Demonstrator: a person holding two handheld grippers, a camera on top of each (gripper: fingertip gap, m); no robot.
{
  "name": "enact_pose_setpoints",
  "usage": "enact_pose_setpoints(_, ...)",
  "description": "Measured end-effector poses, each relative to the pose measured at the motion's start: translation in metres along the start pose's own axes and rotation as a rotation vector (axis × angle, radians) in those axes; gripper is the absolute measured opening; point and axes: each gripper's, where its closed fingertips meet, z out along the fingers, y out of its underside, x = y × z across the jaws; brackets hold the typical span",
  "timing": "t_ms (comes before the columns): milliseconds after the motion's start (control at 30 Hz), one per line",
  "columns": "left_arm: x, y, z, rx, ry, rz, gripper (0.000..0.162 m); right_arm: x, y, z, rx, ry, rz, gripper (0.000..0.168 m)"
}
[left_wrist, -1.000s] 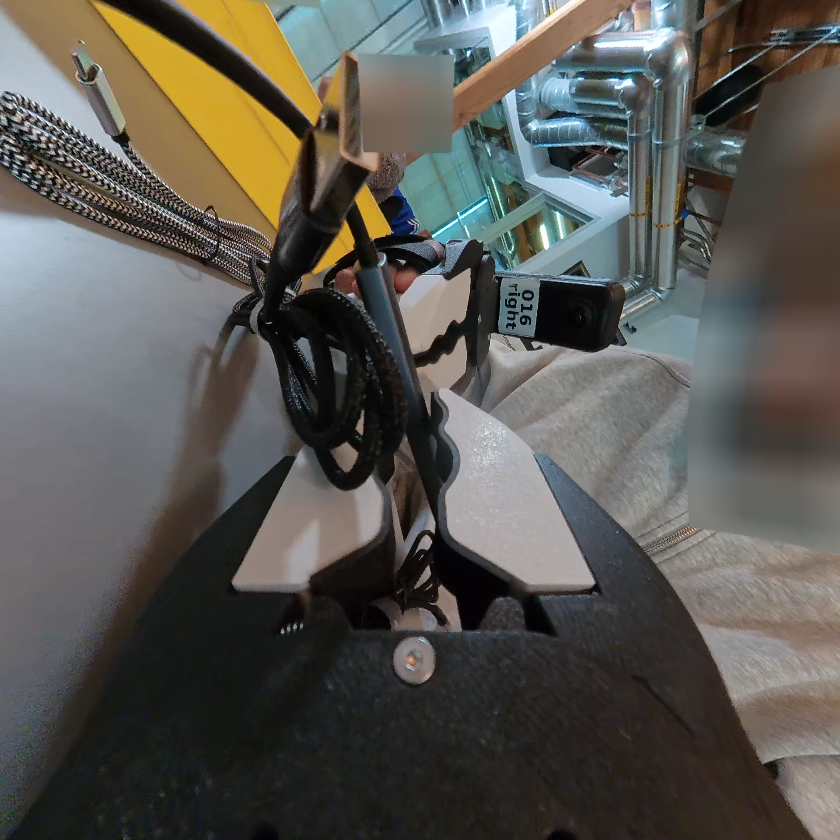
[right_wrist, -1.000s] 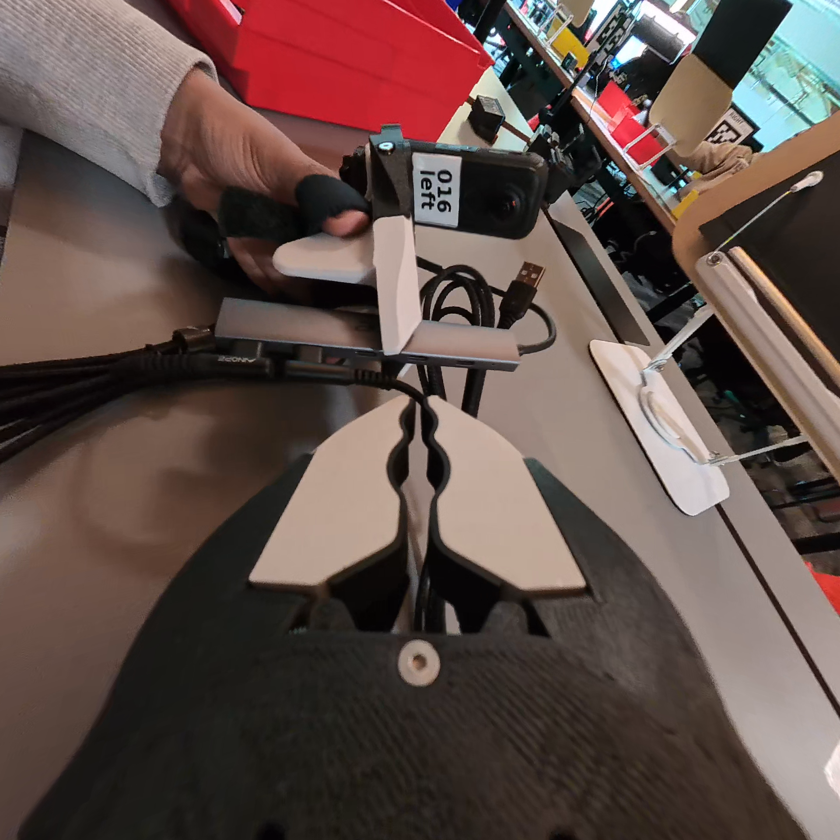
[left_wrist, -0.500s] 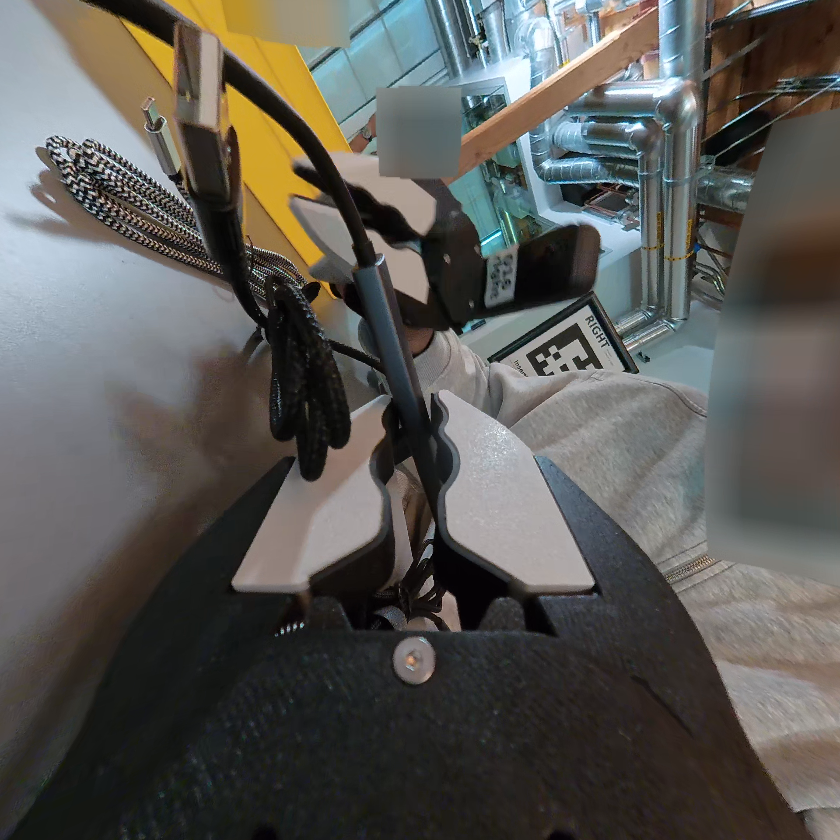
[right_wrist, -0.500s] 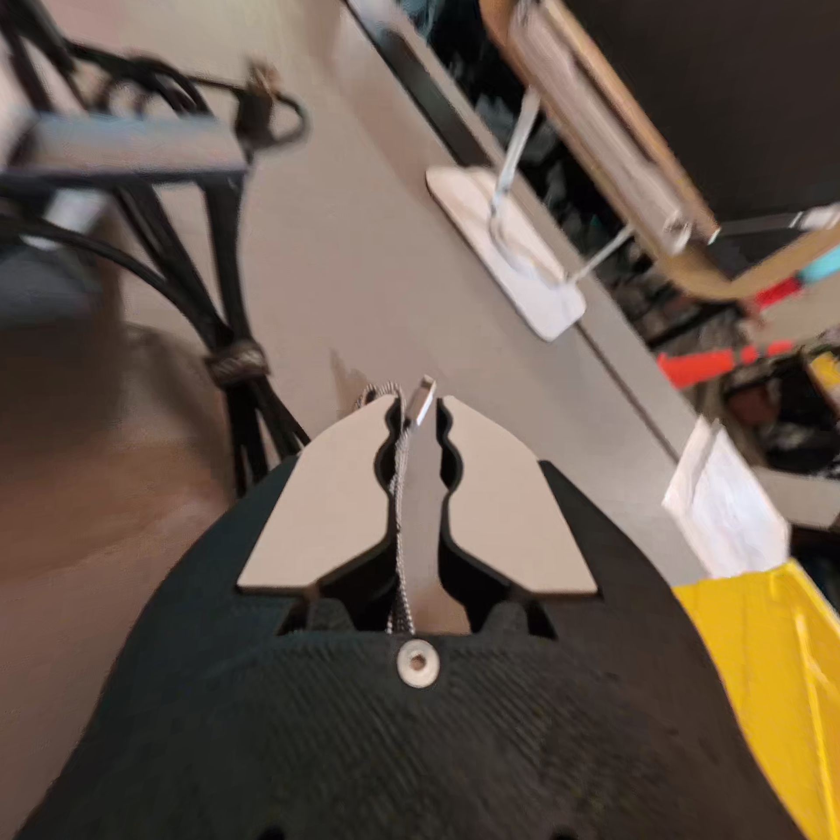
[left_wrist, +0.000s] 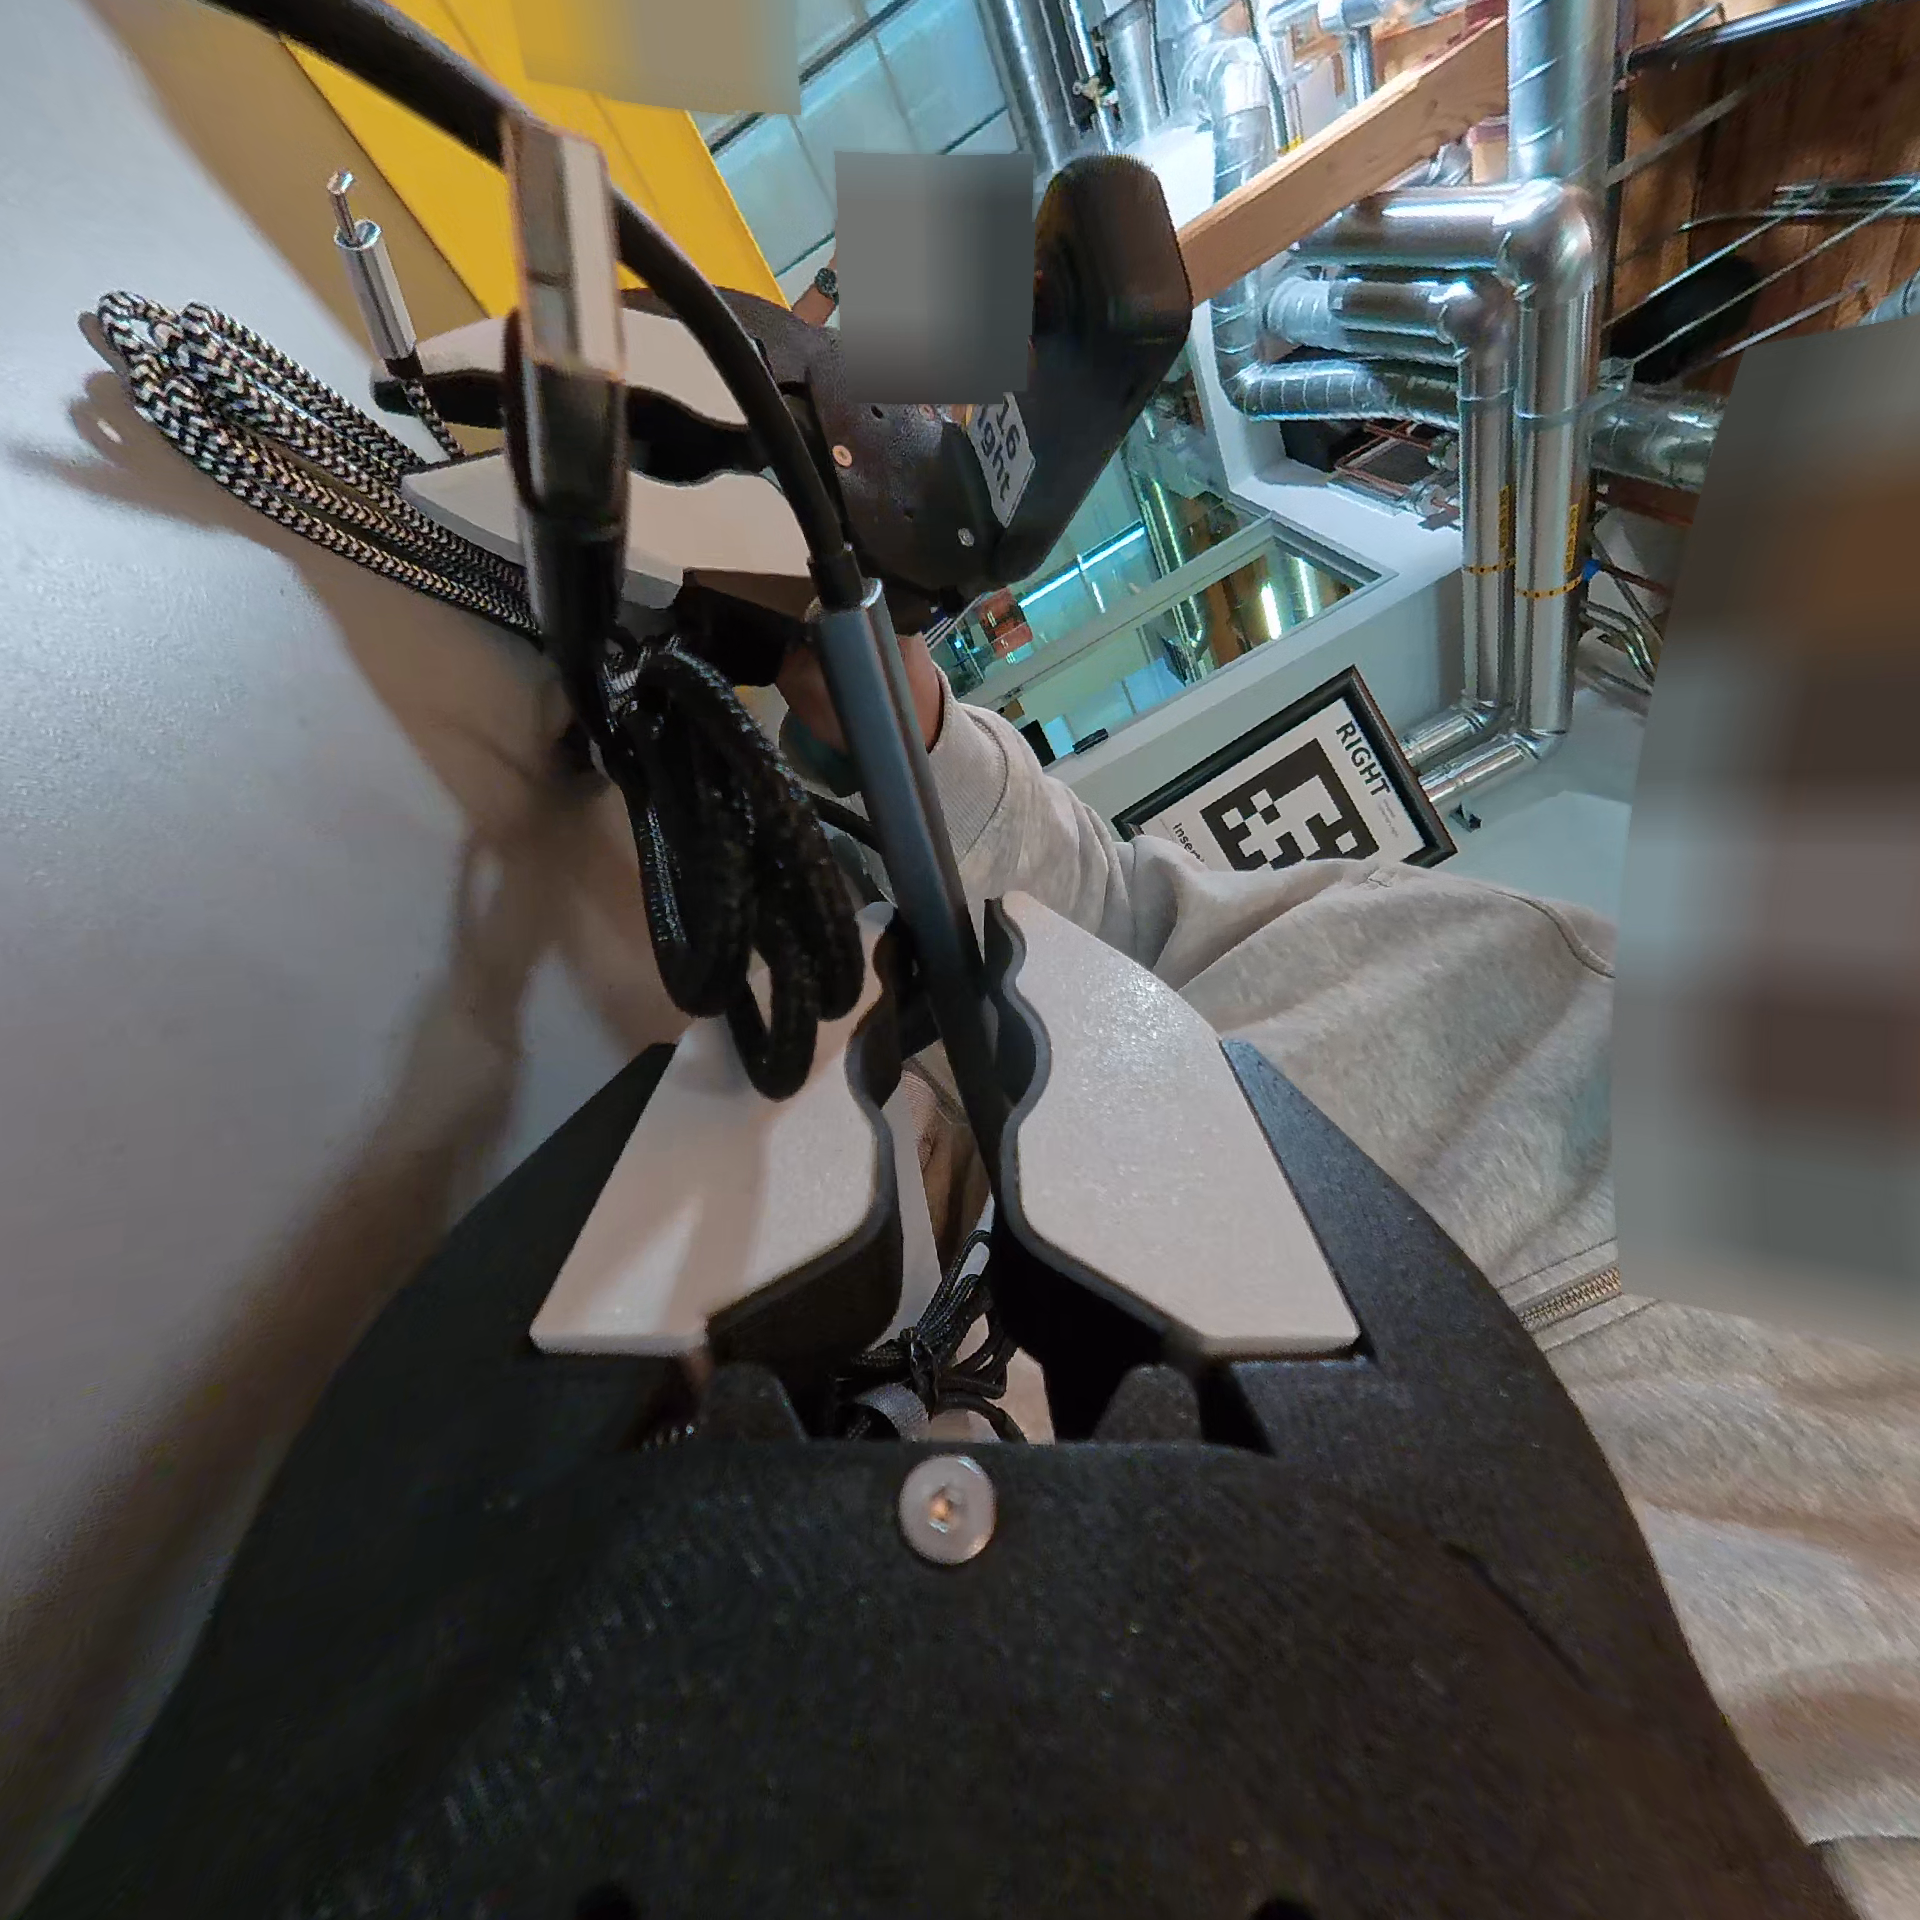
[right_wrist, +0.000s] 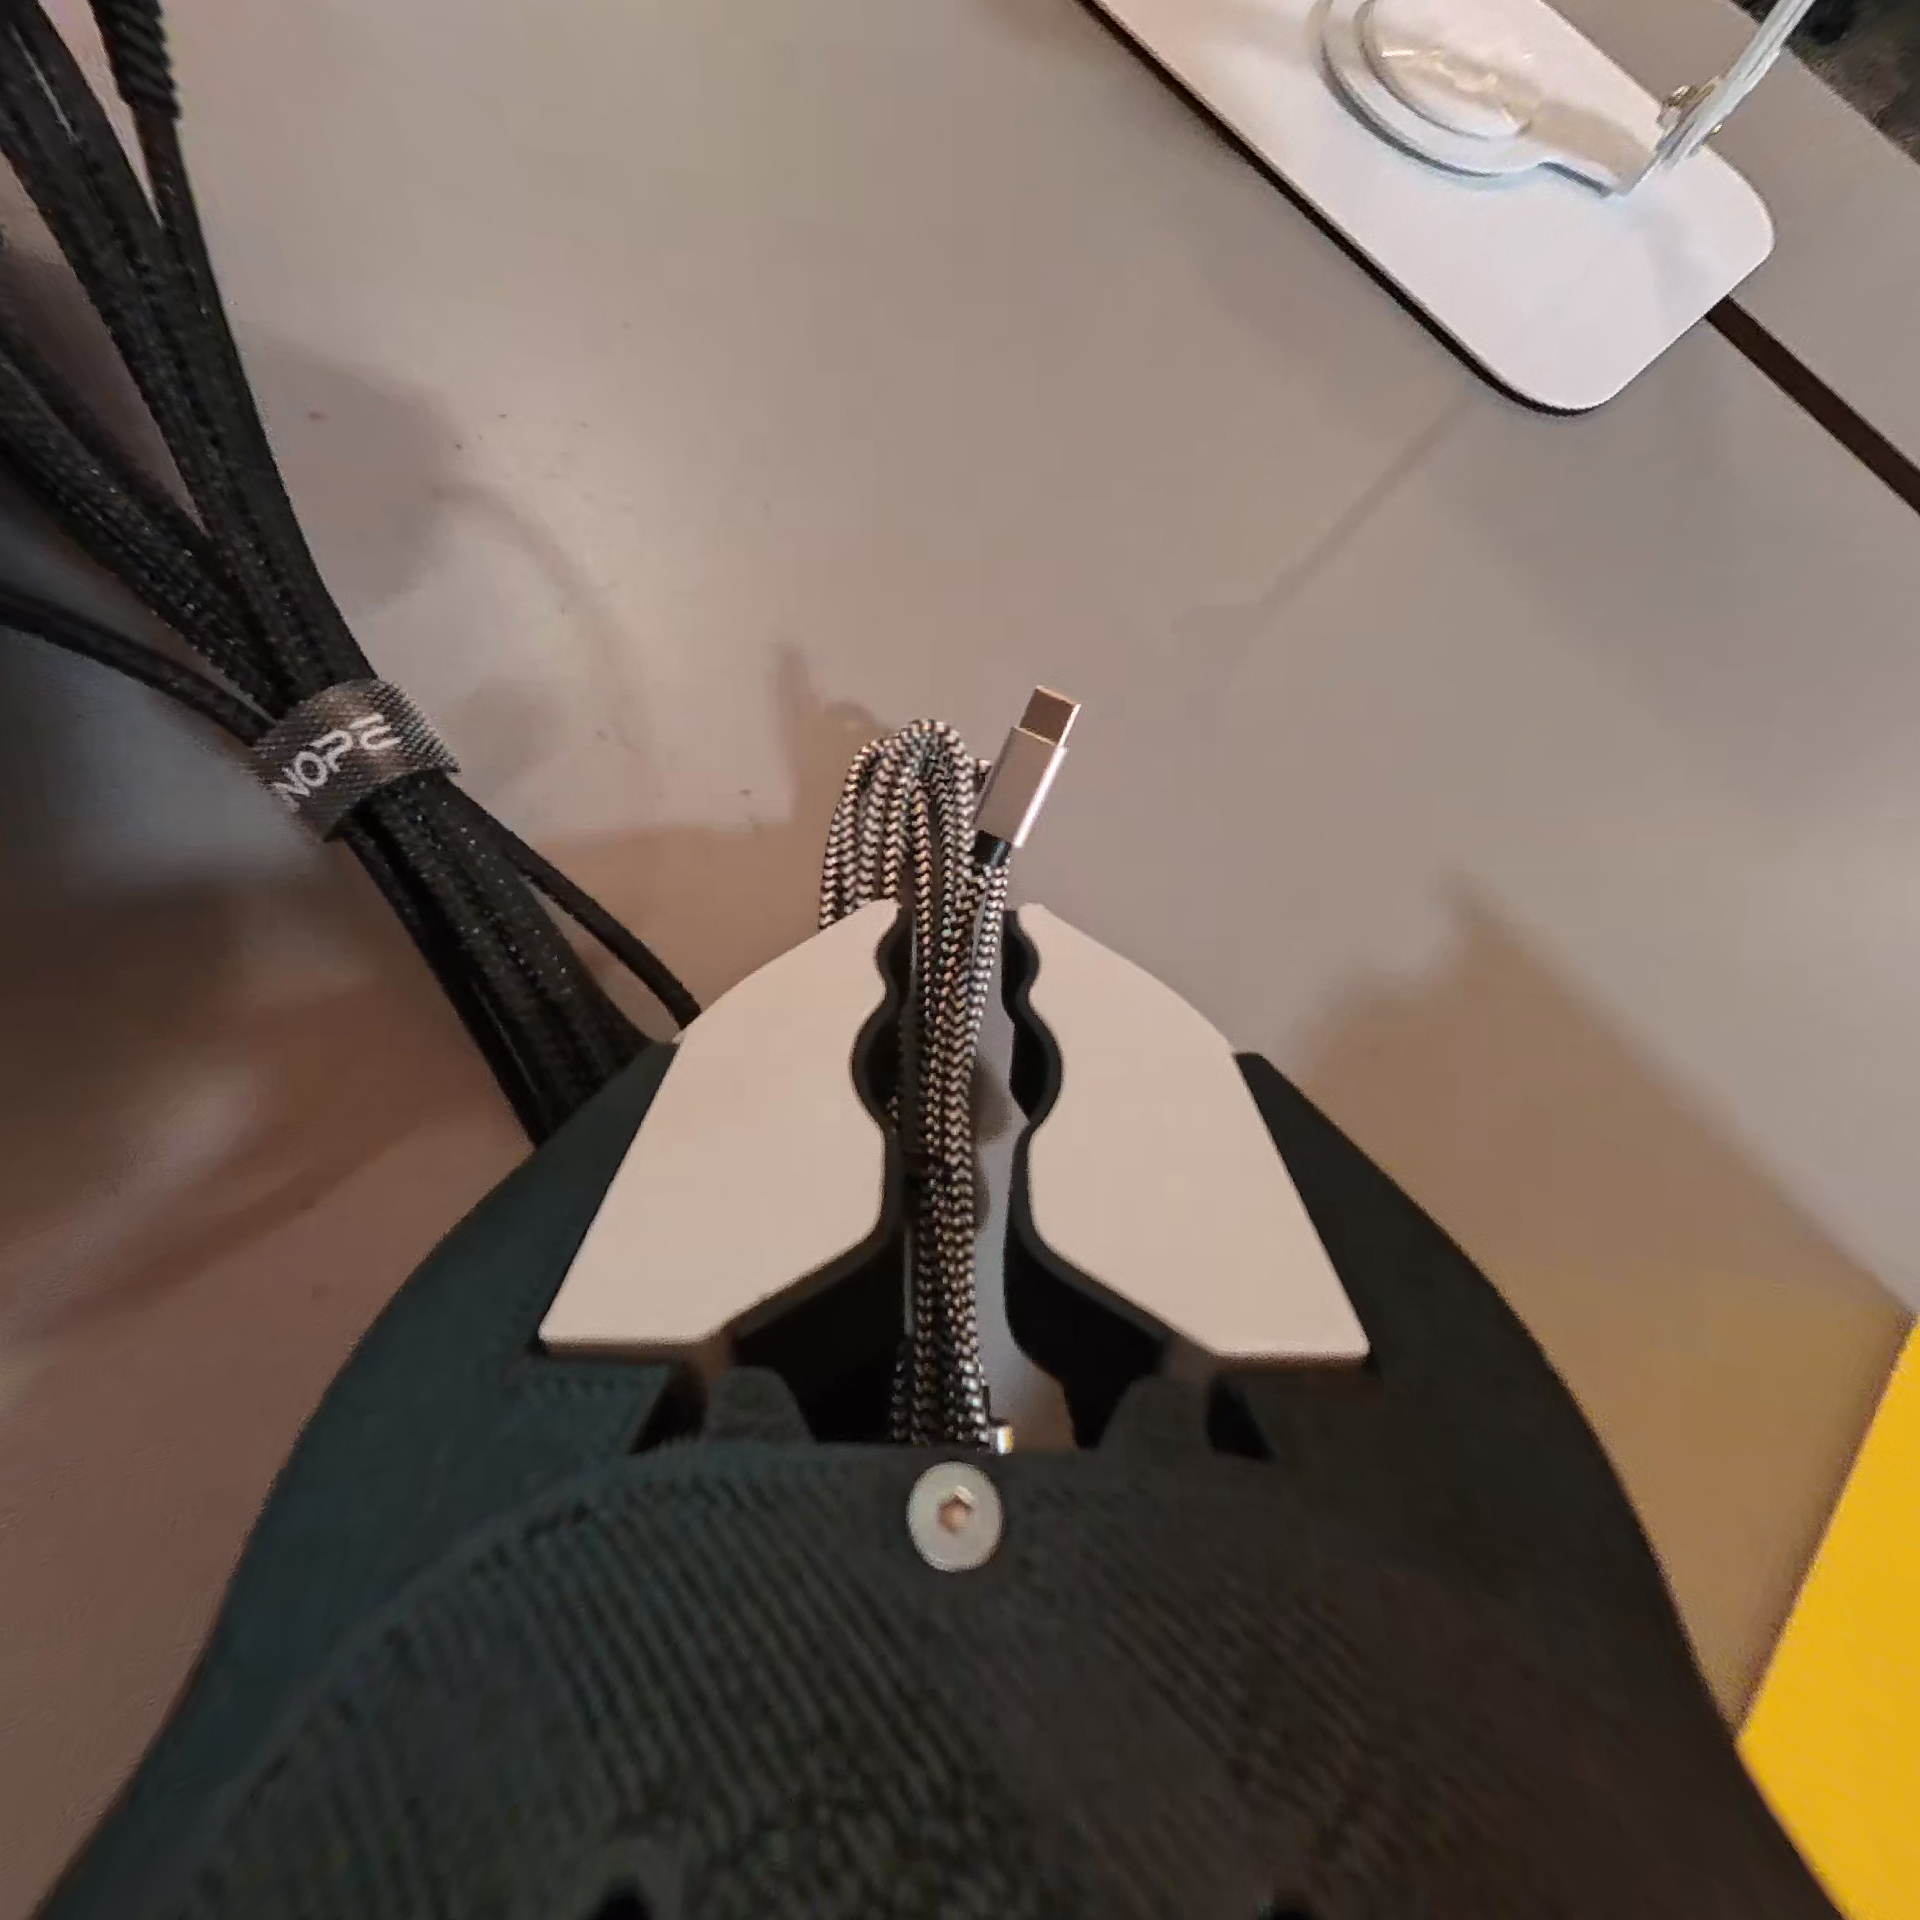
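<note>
My left gripper is shut on a slim grey hub, held upright above the grey table. The hub's black lead ends in a USB plug, and a black braided cable bundle hangs beside the left finger. My right gripper is shut on a folded black-and-white braided cable, whose silver plug sticks out past the fingertips. The left wrist view shows that gripper farther off on the same cable.
A strapped black cable bundle lies left of my right gripper. A white stand base sits at the far right. A yellow box borders the table. A person's grey sleeve is on the right. The tips of one gripper are about 15 cm away from the tips of the other.
My right gripper let go of the black lead by the hub, swung over to the black-and-white cable and closed on it. My left gripper still holds the hub.
</note>
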Motion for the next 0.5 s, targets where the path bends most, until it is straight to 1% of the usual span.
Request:
enact_pose_setpoints(100,0.0,0.0,0.0,0.0,-0.002,-0.001,0.011,-0.002,-0.001,0.001,-0.01,-0.019,-0.003,0.005)
enact_pose_setpoints(167,0.0,0.0,0.0,-0.001,-0.002,0.001,0.011,0.002,-0.004,-0.002,-0.002,0.016,-0.035,0.004)
enact_pose_setpoints(233,0.0,0.0,0.0,-0.002,-0.003,0.005,0.011,0.015,-0.017,-0.015,0.059,0.117,-0.088,0.003)
enact_pose_setpoints(300,0.0,0.001,0.0,-0.002,-0.006,0.009,0.011,0.037,-0.031,-0.036,0.132,0.253,-0.116,0.003)
enact_pose_setpoints(400,0.0,0.001,0.0,-0.002,-0.007,0.011,0.012,0.074,-0.039,-0.071,0.193,0.45,-0.12,0.003)
enact_pose_setpoints(467,0.0,0.001,0.0,-0.002,-0.006,0.011,0.012,0.087,-0.047,-0.094,0.265,0.512,-0.117,0.003)
enact_pose_setpoints(500,0.0,0.001,0.0,-0.003,-0.006,0.01,0.012,0.086,-0.053,-0.104,0.298,0.516,-0.137,0.003)
